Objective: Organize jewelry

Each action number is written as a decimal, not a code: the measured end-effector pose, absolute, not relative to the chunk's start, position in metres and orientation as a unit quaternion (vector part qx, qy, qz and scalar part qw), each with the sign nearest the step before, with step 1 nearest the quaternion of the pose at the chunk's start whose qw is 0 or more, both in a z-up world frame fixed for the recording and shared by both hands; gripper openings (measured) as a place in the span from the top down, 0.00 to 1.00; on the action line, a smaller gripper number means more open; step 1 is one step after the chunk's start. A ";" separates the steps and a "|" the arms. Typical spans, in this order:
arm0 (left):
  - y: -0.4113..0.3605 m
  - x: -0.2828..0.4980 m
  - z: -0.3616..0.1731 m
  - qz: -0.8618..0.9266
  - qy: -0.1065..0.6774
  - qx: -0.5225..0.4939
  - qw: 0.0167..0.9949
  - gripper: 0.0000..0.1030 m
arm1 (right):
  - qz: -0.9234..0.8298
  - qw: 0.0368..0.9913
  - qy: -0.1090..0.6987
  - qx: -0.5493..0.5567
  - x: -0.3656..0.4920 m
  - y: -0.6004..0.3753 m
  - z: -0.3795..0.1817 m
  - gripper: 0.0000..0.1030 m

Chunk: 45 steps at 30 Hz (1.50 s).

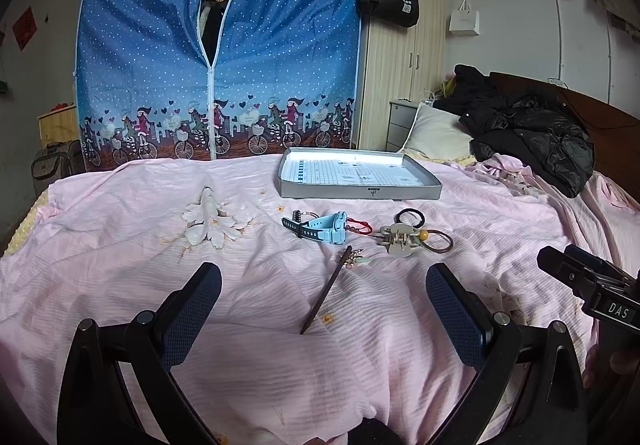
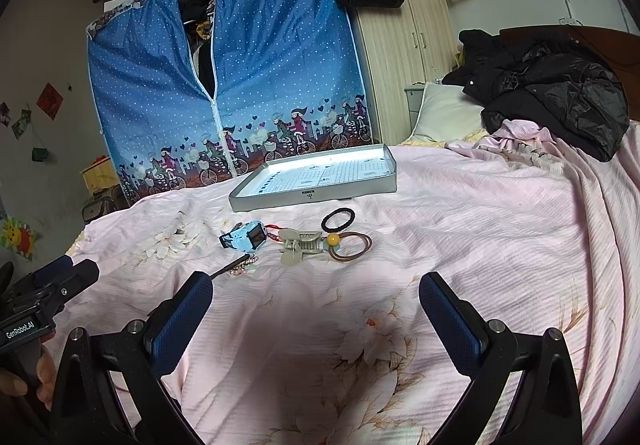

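On the pink bedsheet lies a dark hair stick [image 1: 325, 291] [image 2: 230, 267] with dangling charms, pointing toward my open left gripper [image 1: 324, 281]. Beyond it sit a light blue watch [image 1: 320, 227] [image 2: 246, 235], a red cord bracelet [image 1: 360, 227], a beige hair claw [image 1: 396, 241] [image 2: 298, 245], a black hair tie [image 1: 410, 217] [image 2: 338, 219] and a brown hair tie with a yellow bead [image 1: 434, 241] [image 2: 350, 245]. A shallow grey box tray [image 1: 360, 193] [image 2: 316, 197] stands behind them, nothing in it. My right gripper [image 2: 316, 289] hangs open over bare sheet, short of the items.
A blue fabric wardrobe [image 1: 216, 57] and a wooden cupboard [image 1: 400, 57] stand past the bed's far edge. Black jackets [image 1: 532, 133] [image 2: 560, 89] and a pillow [image 1: 436, 133] pile at the right. A hand [image 2: 24, 377] holds the left gripper's handle.
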<state>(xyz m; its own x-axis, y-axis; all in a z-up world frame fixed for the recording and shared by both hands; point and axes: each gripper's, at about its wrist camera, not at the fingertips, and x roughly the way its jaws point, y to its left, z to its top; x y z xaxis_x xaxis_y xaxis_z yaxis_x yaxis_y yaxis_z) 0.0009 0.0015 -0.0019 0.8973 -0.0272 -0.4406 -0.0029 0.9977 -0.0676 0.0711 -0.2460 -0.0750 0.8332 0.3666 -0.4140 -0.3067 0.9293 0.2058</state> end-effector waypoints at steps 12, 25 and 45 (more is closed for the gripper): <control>0.001 0.000 -0.003 -0.007 0.227 -0.033 0.973 0.03 | 0.177 0.955 0.230 0.066 0.072 -0.246 -0.075 0.00; -0.001 0.000 -0.003 -0.008 0.228 -0.035 0.973 0.03 | 0.177 0.955 0.230 0.066 0.072 -0.247 -0.075 0.00; -0.002 0.000 -0.004 -0.008 0.229 -0.036 0.973 0.03 | 0.177 0.954 0.231 0.067 0.072 -0.247 -0.075 0.00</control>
<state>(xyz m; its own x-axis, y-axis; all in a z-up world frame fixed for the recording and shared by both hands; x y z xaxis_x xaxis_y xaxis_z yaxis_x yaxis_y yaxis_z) -0.0003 -0.0016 -0.0038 0.8948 -0.0330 -0.4453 -0.0002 0.9972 -0.0742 0.0725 -0.2473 -0.0746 0.8307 0.3685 -0.4174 -0.3067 0.9285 0.2094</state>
